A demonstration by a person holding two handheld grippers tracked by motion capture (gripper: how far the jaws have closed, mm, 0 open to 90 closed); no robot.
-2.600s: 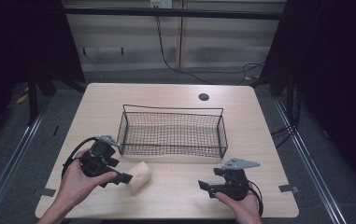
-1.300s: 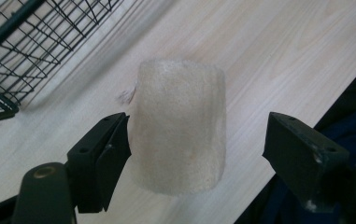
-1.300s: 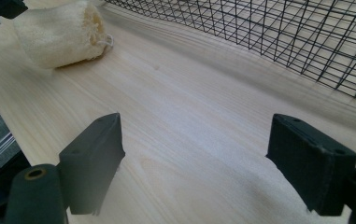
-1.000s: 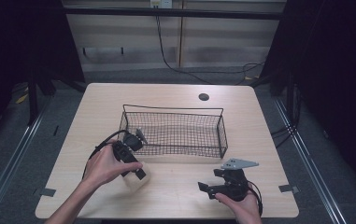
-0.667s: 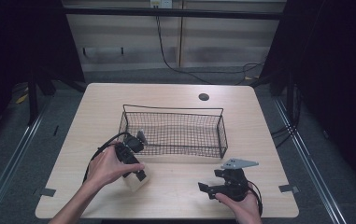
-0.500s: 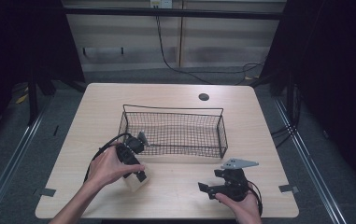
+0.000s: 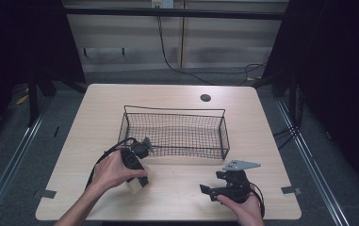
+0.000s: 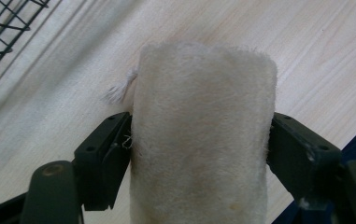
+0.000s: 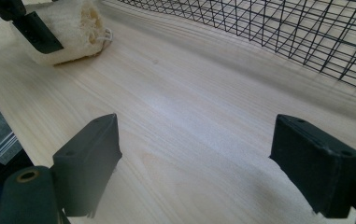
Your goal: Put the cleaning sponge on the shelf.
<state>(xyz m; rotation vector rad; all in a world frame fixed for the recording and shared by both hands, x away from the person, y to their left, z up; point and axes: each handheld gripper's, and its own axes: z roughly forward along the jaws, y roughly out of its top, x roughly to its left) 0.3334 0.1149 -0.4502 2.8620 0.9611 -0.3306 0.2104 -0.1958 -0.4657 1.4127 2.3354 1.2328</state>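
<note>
Now that the left claw (image 8: 199,154) has swung in from the bench's (image 7: 177,197) left edge and closed on the cream, fibrous loofah-like block (image 8: 202,135) lying just before the black wire basket (image 7: 175,133), a lift into it seems next, while the right claw (image 9: 213,163) rests open.

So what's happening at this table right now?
A person holds a two-jaw gripper in each hand. The left gripper is closed on a cream, fibrous loofah-like sponge lying on the pale wooden table, just in front of the black wire basket. The right gripper rests open over bare tabletop, holding nothing.
</note>
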